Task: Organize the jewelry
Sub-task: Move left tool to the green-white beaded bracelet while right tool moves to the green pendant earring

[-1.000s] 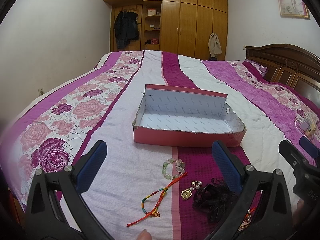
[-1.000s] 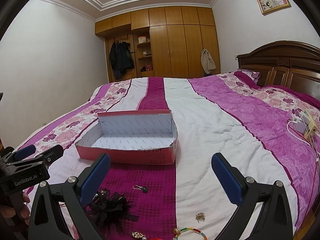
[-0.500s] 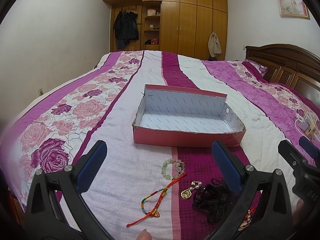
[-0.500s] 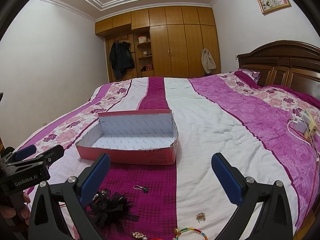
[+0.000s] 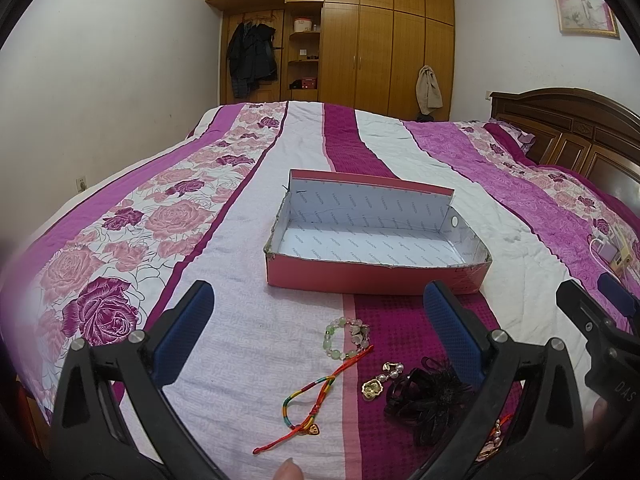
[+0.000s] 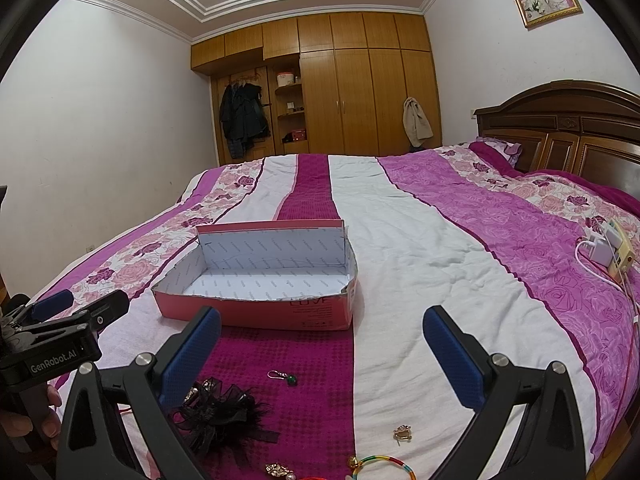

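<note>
An open pink shoebox (image 5: 376,278) (image 6: 256,314) with a white lining lies on the bed, nothing visible inside. Jewelry is scattered on the cover in front of it. In the left wrist view: a green bead bracelet (image 5: 346,338), a red braided cord (image 5: 316,404), a gold pearl earring (image 5: 376,386) and a black feathery hair clip (image 5: 426,402). In the right wrist view: the hair clip (image 6: 218,416), a green drop earring (image 6: 285,377), a small gold brooch (image 6: 402,433) and a multicoloured bangle (image 6: 380,465). My left gripper (image 5: 318,322) and right gripper (image 6: 322,338) both hover open above these pieces, holding nothing.
The bed cover (image 6: 420,248) is striped purple, white and floral. A white charger and power strip (image 6: 608,250) with cables lie at the right. A wooden headboard (image 6: 560,132) stands at the right, a wardrobe (image 6: 352,96) at the far wall.
</note>
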A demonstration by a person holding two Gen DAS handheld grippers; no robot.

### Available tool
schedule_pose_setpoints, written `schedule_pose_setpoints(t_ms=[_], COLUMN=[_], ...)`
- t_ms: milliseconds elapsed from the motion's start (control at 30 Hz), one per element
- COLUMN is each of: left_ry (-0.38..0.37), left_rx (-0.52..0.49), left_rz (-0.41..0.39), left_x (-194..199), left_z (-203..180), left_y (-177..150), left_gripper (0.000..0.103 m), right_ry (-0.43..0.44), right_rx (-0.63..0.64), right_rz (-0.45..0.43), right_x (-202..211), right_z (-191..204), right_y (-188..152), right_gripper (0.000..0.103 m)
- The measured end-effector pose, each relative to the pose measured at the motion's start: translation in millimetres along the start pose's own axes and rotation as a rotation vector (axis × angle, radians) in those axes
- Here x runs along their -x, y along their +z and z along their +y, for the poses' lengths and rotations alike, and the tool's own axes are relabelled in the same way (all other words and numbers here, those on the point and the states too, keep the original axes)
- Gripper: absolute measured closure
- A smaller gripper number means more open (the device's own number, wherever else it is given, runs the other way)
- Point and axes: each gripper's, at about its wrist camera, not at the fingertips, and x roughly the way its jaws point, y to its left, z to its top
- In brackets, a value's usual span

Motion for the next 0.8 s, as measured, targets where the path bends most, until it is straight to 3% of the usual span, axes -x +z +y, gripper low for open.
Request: schedule_pose_setpoints(t_ms=[400,800], left_ry=[0.003,-0.011], left_rx=[-0.013,-0.016], left_rz=[0.017,0.136], left_x=[-2.1,-27.1], left_z=[0.1,14.6], left_y=[0.1,-15.5], left_gripper=[0.005,0.005], right_ry=[-0.004,0.023], right_rx=[-0.001,-0.009], right_rz=[0.021,0.094], right_x=[-2.8,-22.3], right_z=[-2.1,-3.2], right_y=[1.2,-13.4], right_gripper=[0.0,0.0])
